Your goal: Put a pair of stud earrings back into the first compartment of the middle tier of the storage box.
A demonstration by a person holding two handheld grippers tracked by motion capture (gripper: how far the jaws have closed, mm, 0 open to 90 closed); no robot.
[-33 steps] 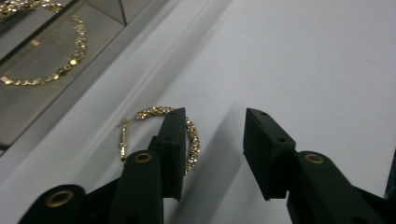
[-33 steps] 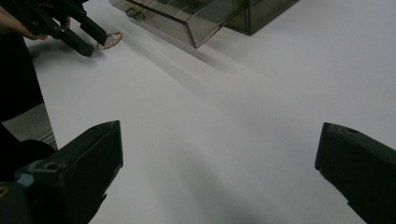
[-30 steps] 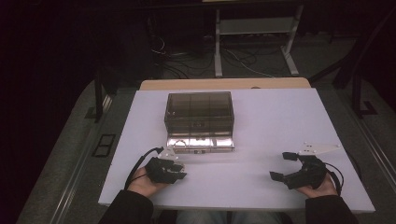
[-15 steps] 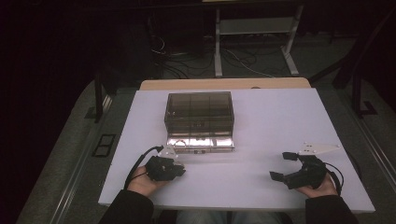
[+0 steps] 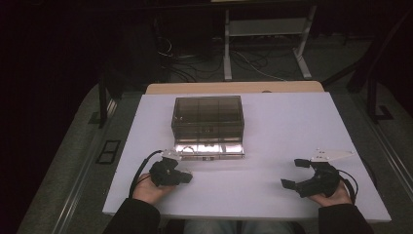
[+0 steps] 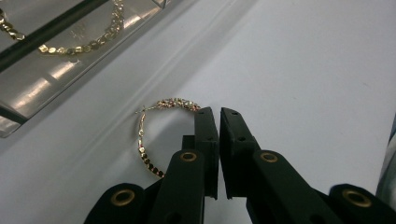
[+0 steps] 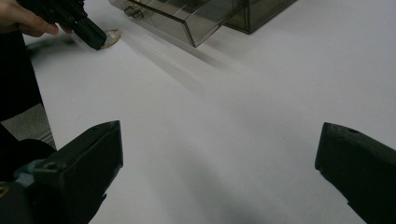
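Observation:
A gold beaded hoop [image 6: 145, 154] lies flat on the white table [image 5: 272, 131], just in front of the open drawer [image 5: 209, 148] of a smoky clear box [image 5: 208, 117]. My left gripper [image 6: 219, 112] is shut beside the hoop. Its left jaw covers the hoop's right side, and nothing shows in the thin slit between the jaws. A gold chain [image 6: 74, 45] rests in the drawer. In the high view the left gripper [image 5: 186, 178] sits at the table's front left. My right gripper [image 5: 292, 173] stands wide open at the front right, holding nothing, with bare table between the jaws [image 7: 219, 140].
The right gripper view takes in the left gripper [image 7: 86, 29], the hoop [image 7: 112, 36] and the drawer [image 7: 187, 18] farther off. A wooden board [image 5: 234, 87] borders the table's far edge. Beyond it are a dark floor, cables and a white stand [image 5: 263, 29].
Both grippers have stayed almost where they were. The left one has shifted only slightly by the hoop.

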